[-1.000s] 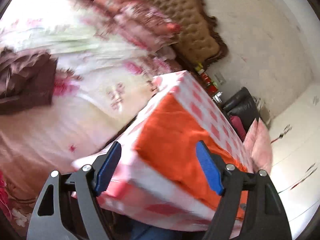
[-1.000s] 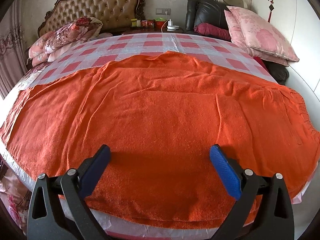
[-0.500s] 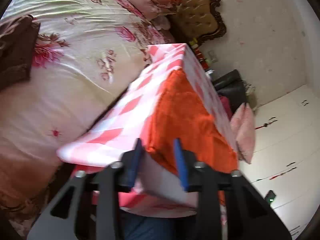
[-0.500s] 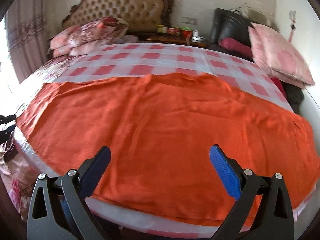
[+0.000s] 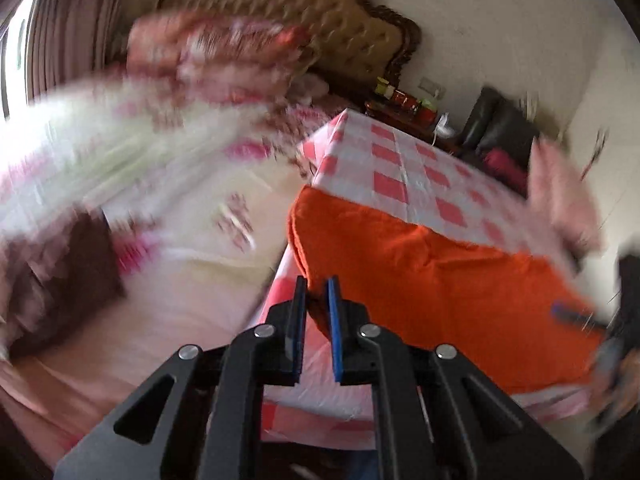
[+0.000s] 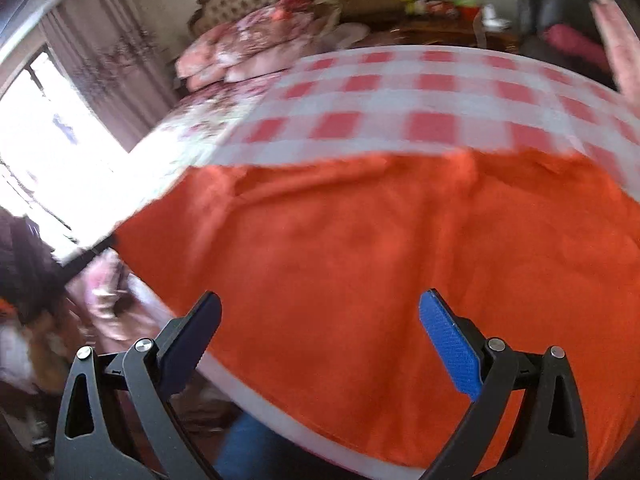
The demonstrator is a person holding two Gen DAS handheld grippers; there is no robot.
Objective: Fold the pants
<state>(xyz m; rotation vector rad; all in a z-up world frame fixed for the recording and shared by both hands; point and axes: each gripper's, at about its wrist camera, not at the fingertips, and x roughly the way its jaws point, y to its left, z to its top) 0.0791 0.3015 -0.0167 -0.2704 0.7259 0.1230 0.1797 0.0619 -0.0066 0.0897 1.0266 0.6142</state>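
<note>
The left gripper point(image 5: 317, 304) is closing its jaws on the corner of the orange terry cloth point(image 5: 432, 276), spread over the red-checked table point(image 5: 400, 168) at two o'clock. The right gripper point(image 6: 320, 320) gapes empty at the near hem. Judged best: seat the pinch firmly, then lift both corners evenly.

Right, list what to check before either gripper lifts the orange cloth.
1. Left gripper at the corner of the orange cloth: ok, its jaws are closing with the corner between them.
2. Firmness of that pinch: cannot tell, the picture is blurred.
3. Right gripper open and empty: ok.
4. Right gripper gripping the cloth's near edge: not ok, it hovers over the cloth with its jaws wide.
5. Cloth spread flat on the checked cover: ok, only light wrinkles.
</note>
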